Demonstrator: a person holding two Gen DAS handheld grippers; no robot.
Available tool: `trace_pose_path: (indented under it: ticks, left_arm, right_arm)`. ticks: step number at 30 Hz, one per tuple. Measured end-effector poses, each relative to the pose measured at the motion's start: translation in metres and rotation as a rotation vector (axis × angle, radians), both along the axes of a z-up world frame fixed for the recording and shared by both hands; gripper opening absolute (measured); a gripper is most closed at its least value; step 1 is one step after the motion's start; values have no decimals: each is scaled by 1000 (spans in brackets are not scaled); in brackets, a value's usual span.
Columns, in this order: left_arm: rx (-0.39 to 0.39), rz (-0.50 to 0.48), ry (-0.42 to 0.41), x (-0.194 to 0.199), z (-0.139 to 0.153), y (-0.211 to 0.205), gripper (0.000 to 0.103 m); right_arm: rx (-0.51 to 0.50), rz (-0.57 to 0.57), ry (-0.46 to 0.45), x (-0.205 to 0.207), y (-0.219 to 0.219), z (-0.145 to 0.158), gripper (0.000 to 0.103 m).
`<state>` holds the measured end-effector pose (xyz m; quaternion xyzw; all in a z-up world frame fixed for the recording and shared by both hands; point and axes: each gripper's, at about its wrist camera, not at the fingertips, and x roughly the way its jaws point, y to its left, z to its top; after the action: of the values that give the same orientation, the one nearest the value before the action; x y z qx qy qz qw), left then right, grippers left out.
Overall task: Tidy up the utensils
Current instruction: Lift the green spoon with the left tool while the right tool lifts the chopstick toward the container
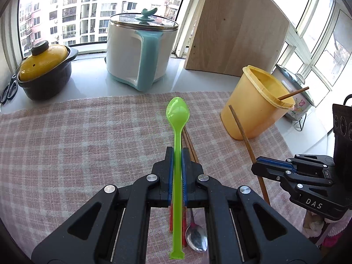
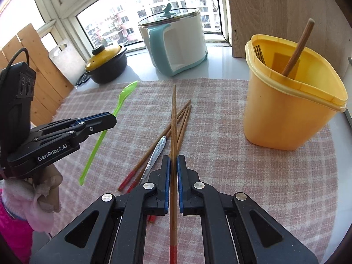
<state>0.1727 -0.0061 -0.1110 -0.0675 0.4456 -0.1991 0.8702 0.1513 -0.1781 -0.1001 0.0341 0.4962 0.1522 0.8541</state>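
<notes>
My left gripper (image 1: 177, 151) is shut on a green plastic spoon (image 1: 177, 132), held above the checked cloth (image 1: 77, 143) with its bowl pointing away. It also shows in the right wrist view (image 2: 103, 121), with the spoon (image 2: 123, 96). My right gripper (image 2: 173, 160) is shut on a wooden chopstick (image 2: 173, 121) with a red end, raised over the cloth. Several red-tipped chopsticks (image 2: 180, 123) and a metal spoon (image 2: 155, 154) lie on the cloth below. The yellow utensil holder (image 2: 286, 114) stands at the right with a chopstick (image 2: 297, 48) and other utensils inside.
A white and teal cooker (image 2: 176, 44) and a black pot with a yellow lid (image 2: 105, 66) stand on the counter behind the cloth. A wooden board (image 1: 237, 26) leans behind the holder. Scissors (image 1: 8, 90) lie at the far left.
</notes>
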Motion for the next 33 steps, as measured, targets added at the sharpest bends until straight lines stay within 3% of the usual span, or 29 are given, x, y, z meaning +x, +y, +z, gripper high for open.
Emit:
trace_pose_path:
  ticks: [12, 20, 33]
  left_arm:
    - [-71, -46, -97, 1, 54, -39, 4]
    - [-103, -88, -128, 12, 74, -70, 4]
    - [-152, -132, -170, 52, 96, -125, 4]
  right_arm:
    - [41, -9, -135, -30, -37, 59, 5]
    - [41, -46, -197, -40, -69, 85, 5]
    - [2, -140, -290, -6, -116, 125, 5]
